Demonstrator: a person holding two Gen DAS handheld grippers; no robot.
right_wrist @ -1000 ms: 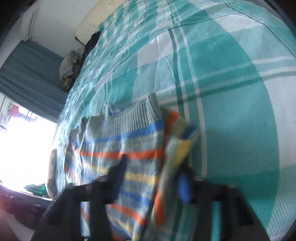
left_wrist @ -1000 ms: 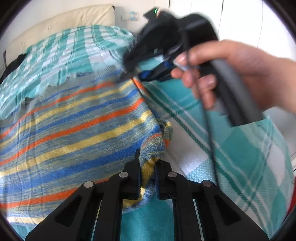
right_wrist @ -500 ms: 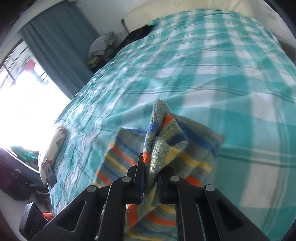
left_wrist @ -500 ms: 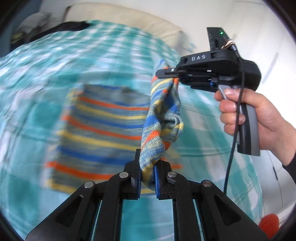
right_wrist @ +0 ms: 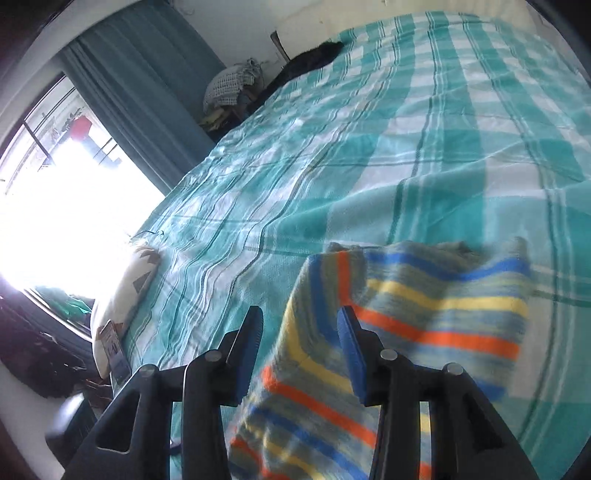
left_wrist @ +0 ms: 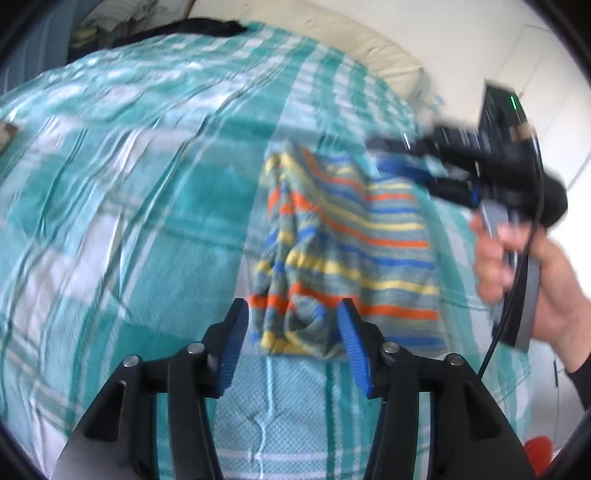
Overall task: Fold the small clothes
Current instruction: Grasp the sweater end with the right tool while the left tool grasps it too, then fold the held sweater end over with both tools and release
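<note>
A small striped knit garment (left_wrist: 347,251), grey with orange, yellow and blue bands, lies folded over on the teal plaid bedspread (left_wrist: 129,221). My left gripper (left_wrist: 290,325) is open, its blue pads either side of the garment's near bunched corner. My right gripper (right_wrist: 299,332) is open just above the garment (right_wrist: 424,325), which lies under and to the right of its fingers. The right gripper also shows in the left wrist view (left_wrist: 406,166), held by a hand at the garment's far right edge.
A cream pillow (left_wrist: 369,48) and dark clothing (left_wrist: 192,29) lie at the bed's far end. In the right wrist view a patterned pillow (right_wrist: 125,295) sits at the bed's left edge, beside a bright window (right_wrist: 55,203) and teal curtain (right_wrist: 147,92).
Both grippers held a fold of the garment lifted half a second ago. Both have since opened and let it go, and the fold now lies flat on the garment.
</note>
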